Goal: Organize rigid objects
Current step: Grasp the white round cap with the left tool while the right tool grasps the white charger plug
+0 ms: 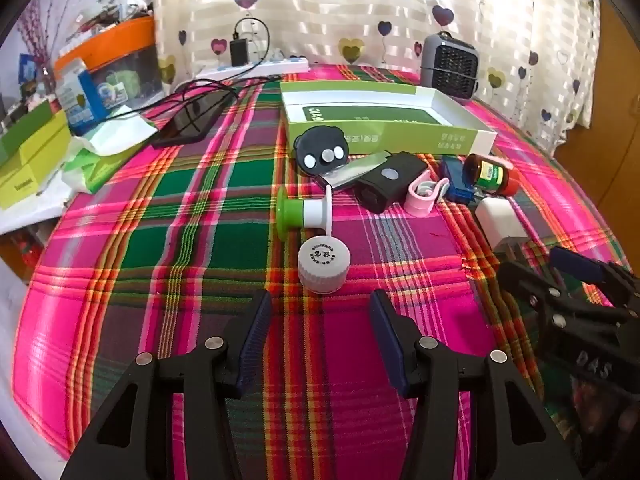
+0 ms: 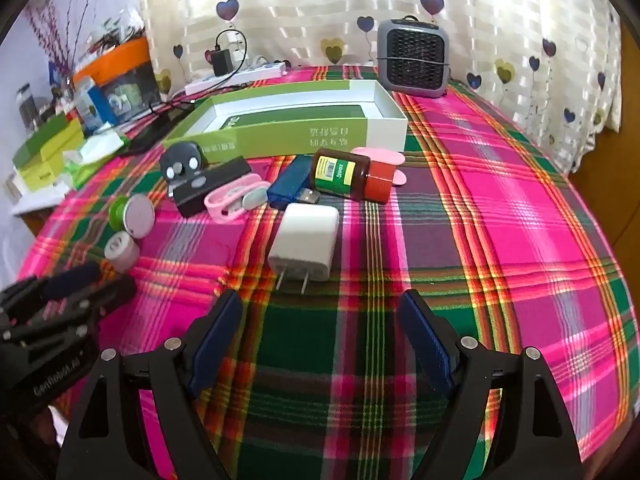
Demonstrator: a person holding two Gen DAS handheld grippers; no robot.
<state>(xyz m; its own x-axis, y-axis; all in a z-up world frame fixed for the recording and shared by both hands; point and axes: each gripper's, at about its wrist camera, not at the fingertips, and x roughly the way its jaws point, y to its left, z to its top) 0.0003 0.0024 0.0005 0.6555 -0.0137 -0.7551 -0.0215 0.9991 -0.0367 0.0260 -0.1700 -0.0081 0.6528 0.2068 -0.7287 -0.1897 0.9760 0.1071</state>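
Ahead of both open grippers: loose items in a row on the plaid cloth, box waiting behind them.

Just beyond the jaws of the left gripper (image 1: pixel 318 330), which stand apart with nothing between them, sits the grey cap (image 1: pixel 324 265); the green-and-white spool (image 1: pixel 305 211) lies directly past it. Just beyond the jaws of the right gripper (image 2: pixel 320 334), also apart and empty, lies the white charger (image 2: pixel 305 243), prongs toward the jaws. Farther out lie the brown bottle (image 2: pixel 350 175) on its side, the blue drive (image 2: pixel 289 187), the pink clip (image 2: pixel 234 199) and the black case (image 2: pixel 208 184). The green box (image 2: pixel 280 136) stands open behind the row, probably as the collecting container. Each gripper is aimed at its nearest item, which suggests a first pick on either side; no item is in the box yet.
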